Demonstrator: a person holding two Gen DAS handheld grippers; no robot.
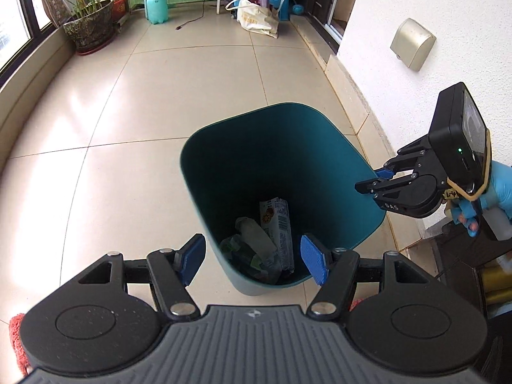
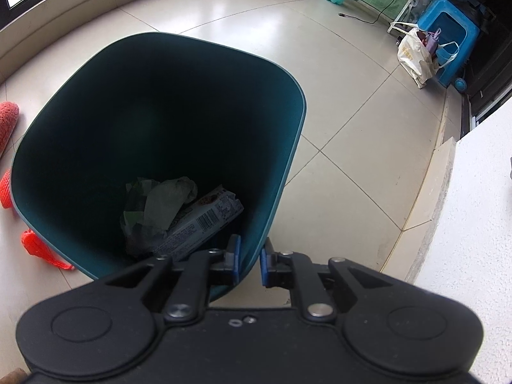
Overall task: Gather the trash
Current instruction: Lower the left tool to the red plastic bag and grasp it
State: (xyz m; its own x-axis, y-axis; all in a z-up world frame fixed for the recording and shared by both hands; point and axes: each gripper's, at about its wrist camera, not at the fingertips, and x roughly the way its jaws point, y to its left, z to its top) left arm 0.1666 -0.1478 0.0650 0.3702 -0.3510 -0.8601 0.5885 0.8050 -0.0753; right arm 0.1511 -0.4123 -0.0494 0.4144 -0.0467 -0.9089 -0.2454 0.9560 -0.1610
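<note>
A dark teal bin (image 1: 336, 147) (image 2: 281, 166) stands tilted on the tiled floor. Inside lie a printed snack wrapper (image 1: 280, 220) (image 2: 204, 220) and crumpled greenish wrappers (image 1: 252, 240) (image 2: 160, 204). My left gripper (image 1: 254, 260) hovers open above the bin's near rim with nothing between its blue pads. My right gripper (image 2: 250, 264) (image 1: 379, 177) is shut on the bin's rim, one blue pad inside the wall and one outside. A hand in a blue glove (image 1: 499, 188) holds it.
Orange-red mesh bags (image 2: 38, 249) lie on the floor left of the bin. A white wall corner (image 2: 473, 224) and its low step are close on the right. Farther off stand a plant pot (image 1: 91, 25), a teal spray bottle (image 1: 156, 6), a cream tote bag (image 1: 256, 16) and a blue stool (image 2: 448, 32).
</note>
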